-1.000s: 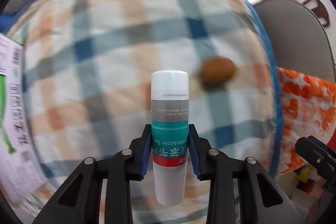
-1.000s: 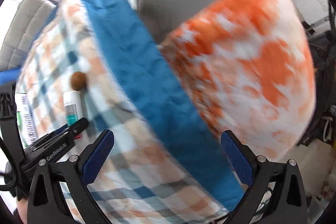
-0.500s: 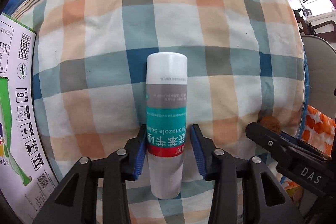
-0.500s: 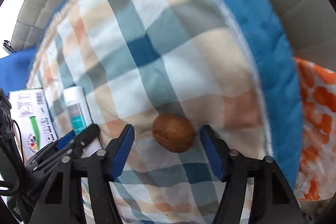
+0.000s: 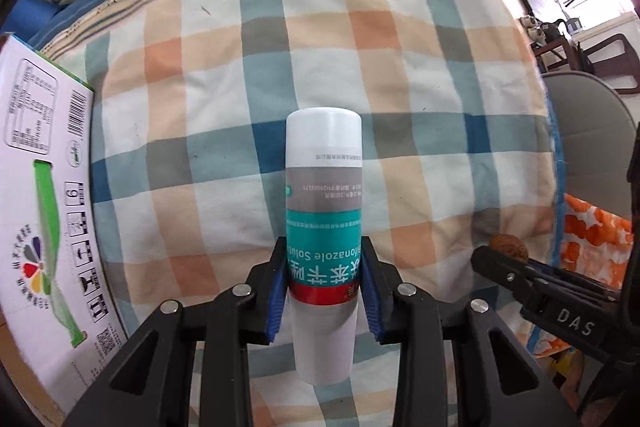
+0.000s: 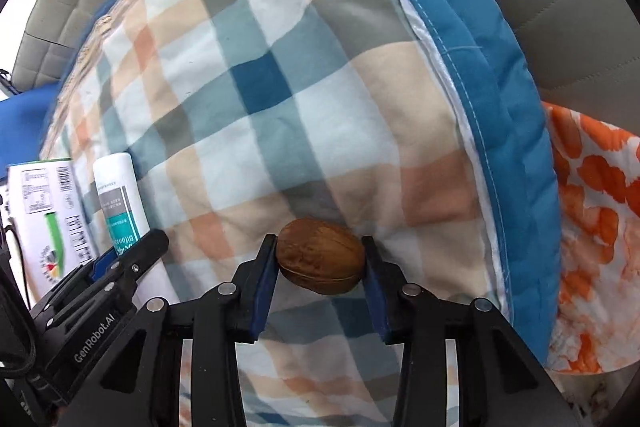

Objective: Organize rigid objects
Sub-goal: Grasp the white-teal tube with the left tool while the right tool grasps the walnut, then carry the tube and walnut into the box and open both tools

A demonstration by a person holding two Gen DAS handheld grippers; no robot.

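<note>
walnut (image 6: 320,255): newly clamped, lower centre, as right gripper (image 6: 320,263) closed | left gripper (image 5: 323,283): still grips bottle (image 5: 323,211)

A plaid quilt (image 5: 248,75) in squares of teal, peach, grey and white covers the surface, puffed and softly wrinkled. Its edge is bound in plain blue fabric (image 6: 472,39), which runs down the right side in the right wrist view and across the far end in the left wrist view. A brown walnut (image 6: 320,255) sits on the quilt close to that blue edge. A white carton (image 5: 36,195) with a barcode and a green stripe lies at the quilt's left side. Beyond the blue edge, on the right, an orange and white patterned cloth (image 6: 592,227) lies beside the quilt
</note>
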